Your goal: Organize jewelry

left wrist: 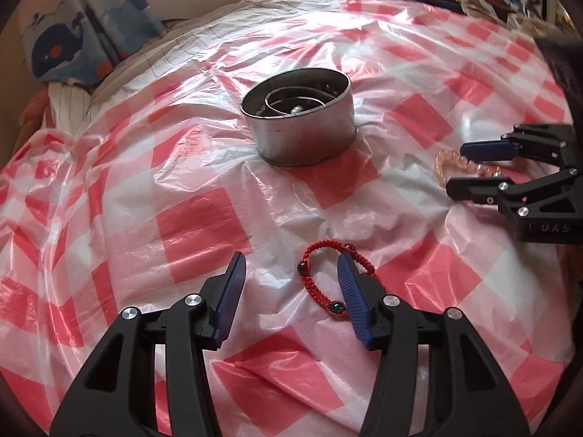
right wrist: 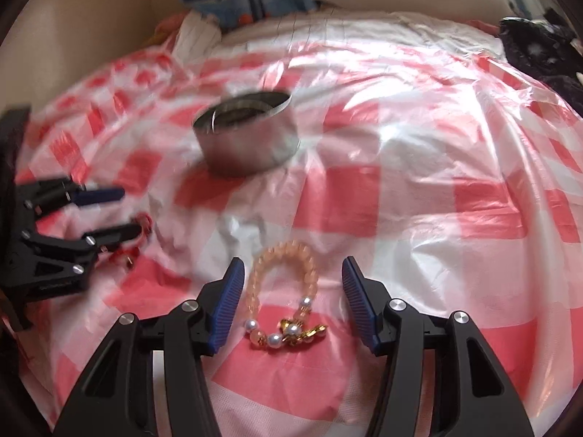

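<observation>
A round metal tin [left wrist: 299,116] stands open on the red-and-white checked plastic sheet [left wrist: 196,225]; inside it lies a silvery bangle with a small bead or pearl, though the rest of its contents cannot be made out. The left gripper [left wrist: 289,273] has its fingers spread wide over a red braided bracelet [left wrist: 328,276] with dark and green beads; the bracelet lies flat on the sheet, and the right finger's blue pad [left wrist: 351,298] overlaps its cord. The right gripper [right wrist: 289,280] is likewise wide open, straddling a peach bead bracelet [right wrist: 282,284] with pearls and a gold charm, which lies on the sheet between the pads, just beside the left one.
</observation>
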The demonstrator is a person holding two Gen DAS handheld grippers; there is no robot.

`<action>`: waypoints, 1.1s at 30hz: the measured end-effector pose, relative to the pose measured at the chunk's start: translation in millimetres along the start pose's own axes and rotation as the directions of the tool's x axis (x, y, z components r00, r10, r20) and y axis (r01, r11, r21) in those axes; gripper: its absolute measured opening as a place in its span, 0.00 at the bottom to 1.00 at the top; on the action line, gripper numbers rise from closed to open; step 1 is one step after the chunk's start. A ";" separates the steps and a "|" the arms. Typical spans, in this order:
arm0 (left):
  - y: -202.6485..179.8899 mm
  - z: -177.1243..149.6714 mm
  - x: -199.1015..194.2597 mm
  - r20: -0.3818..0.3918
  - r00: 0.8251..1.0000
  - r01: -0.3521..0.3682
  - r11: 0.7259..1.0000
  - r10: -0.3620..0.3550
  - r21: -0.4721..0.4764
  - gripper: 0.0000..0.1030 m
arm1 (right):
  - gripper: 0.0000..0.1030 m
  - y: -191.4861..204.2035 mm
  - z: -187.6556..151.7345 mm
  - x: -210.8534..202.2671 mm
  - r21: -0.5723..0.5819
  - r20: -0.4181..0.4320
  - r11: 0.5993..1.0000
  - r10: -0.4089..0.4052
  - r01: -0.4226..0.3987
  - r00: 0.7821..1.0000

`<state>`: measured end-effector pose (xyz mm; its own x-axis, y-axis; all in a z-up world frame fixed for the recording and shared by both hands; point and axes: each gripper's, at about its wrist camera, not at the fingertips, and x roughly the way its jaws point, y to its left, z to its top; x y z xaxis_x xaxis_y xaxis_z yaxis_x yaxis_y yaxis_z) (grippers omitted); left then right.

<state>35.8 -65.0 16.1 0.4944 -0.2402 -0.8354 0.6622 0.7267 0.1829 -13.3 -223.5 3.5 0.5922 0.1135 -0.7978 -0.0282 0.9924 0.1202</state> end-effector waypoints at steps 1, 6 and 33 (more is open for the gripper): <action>0.2 0.1 0.7 -0.005 1.000 0.005 1.000 -0.005 -0.002 0.42 | 0.25 5.3 -0.6 0.5 -0.026 -0.002 1.000 0.003 -0.003 1.000; 11.9 1.5 -6.4 0.018 0.999 0.049 0.997 -0.048 -0.056 0.07 | 0.10 5.2 -3.4 -7.1 -0.015 0.013 0.997 0.071 -0.070 0.997; 34.3 6.4 -23.8 0.144 0.978 0.179 0.958 -0.149 -0.223 0.07 | 0.12 10.5 7.3 -47.5 -0.044 0.222 0.985 0.170 -0.164 0.960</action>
<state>50.3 -38.5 45.6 0.4659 -0.4360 -0.7699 0.5971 0.7971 -0.0900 -35.8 -218.8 47.0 0.7428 0.2665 -0.6142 -0.1604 0.9615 0.2232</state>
